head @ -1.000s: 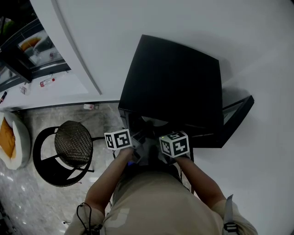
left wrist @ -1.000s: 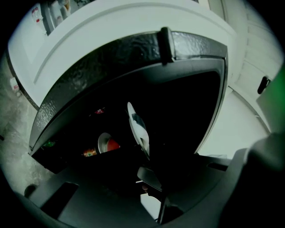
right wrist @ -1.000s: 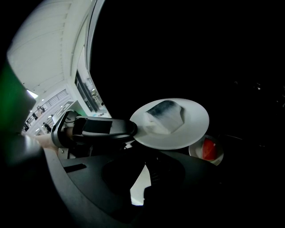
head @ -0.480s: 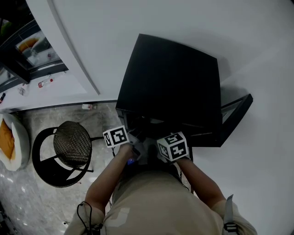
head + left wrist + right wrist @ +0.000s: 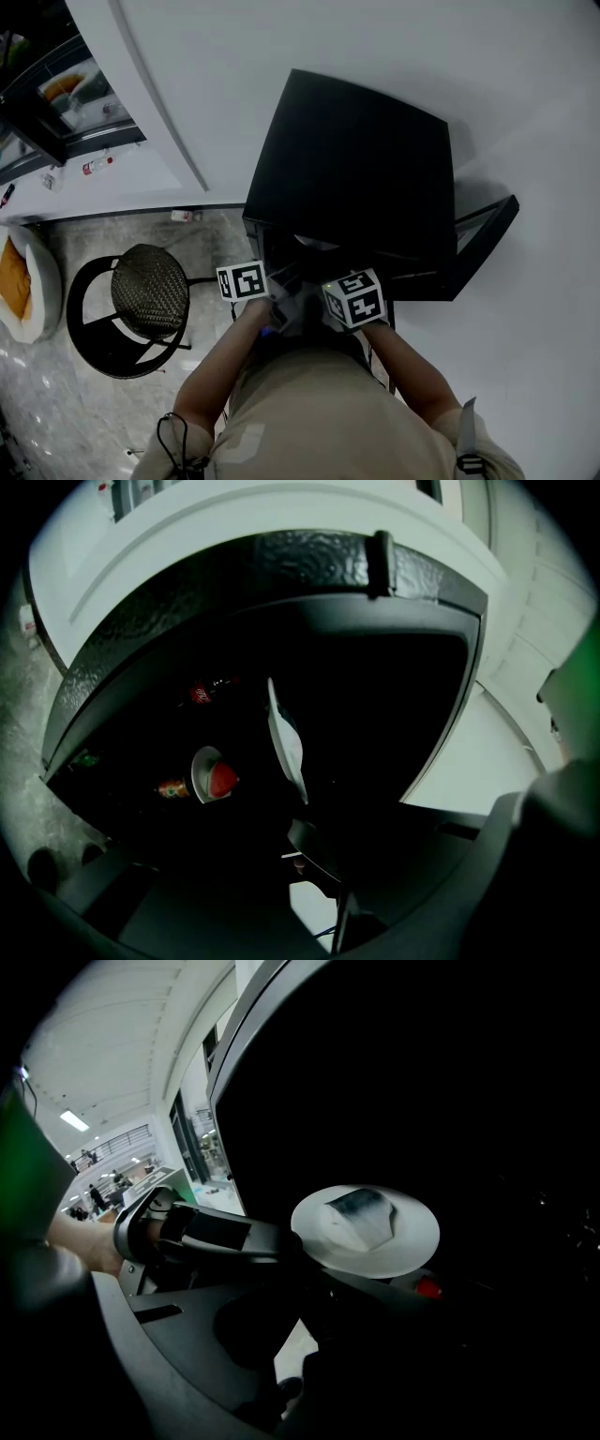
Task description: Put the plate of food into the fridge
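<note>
A black mini fridge (image 5: 356, 159) stands open with its door (image 5: 483, 239) swung to the right. The white plate (image 5: 366, 1232), with a pale piece of food (image 5: 361, 1213) on it, sits just inside the dark opening (image 5: 314, 243). My left gripper (image 5: 277, 1241) is shut on the plate's left rim, and its jaws have just been opening a little with the rim still between them. In the left gripper view the plate (image 5: 286, 742) shows edge-on ahead of the left gripper (image 5: 309, 832). My right gripper (image 5: 347, 1283) lies over the near rim, seemingly shut on it; that spot is very dark.
Inside the fridge are a bowl holding something red (image 5: 214, 778), a small bottle (image 5: 173, 787) and a red can (image 5: 200, 694). A round black wicker stool (image 5: 150, 295) stands on the floor to the left. White walls surround the fridge.
Both marker cubes have tilted slightly and stayed in place at the fridge mouth. The plate is still at the opening.
</note>
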### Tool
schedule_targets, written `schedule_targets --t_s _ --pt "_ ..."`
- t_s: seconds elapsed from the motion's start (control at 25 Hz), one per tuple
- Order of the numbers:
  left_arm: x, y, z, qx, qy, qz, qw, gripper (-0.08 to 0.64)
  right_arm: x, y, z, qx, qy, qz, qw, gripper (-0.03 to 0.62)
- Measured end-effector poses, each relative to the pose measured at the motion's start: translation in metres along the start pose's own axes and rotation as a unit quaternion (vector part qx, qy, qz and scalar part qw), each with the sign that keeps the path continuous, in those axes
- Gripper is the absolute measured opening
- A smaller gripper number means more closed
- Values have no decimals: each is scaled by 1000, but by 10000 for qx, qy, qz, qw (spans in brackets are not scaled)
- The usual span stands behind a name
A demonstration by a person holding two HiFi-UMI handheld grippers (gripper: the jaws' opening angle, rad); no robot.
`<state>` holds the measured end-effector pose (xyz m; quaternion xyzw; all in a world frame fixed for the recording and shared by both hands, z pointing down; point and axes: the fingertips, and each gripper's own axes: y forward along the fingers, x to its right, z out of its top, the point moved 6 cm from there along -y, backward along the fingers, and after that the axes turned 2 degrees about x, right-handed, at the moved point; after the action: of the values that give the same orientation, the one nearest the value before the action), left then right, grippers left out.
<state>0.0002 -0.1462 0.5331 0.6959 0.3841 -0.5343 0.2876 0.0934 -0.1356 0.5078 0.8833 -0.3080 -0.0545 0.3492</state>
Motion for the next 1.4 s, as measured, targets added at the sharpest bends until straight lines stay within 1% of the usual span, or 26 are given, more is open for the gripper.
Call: schedule_targets --t_s 0.12,0.44,0.8,1.0,1.2,1.4 --pt "-1 -2 0 -32 203 122 9997 60 0 0 0 34 -44 -23 10000 23" --pt "2 -4 3 -3 449 244 9987 57 1 1 4 134 -111 -71 9998 23" --pt "-2 2 5 50 522 354 9980 43 4 -3 2 152 -212 -142 9996 23" --pt "-2 3 7 121 478 377 9981 32 -3 -16 -3 175 34 13 9998 23" --pt "-5 5 10 262 449 426 9977 29 -11 -29 -21 66 183 150 9997 23" --pt "-6 7 12 323 417 417 9977 29 -10 -36 -31 -36 321 155 9994 23"
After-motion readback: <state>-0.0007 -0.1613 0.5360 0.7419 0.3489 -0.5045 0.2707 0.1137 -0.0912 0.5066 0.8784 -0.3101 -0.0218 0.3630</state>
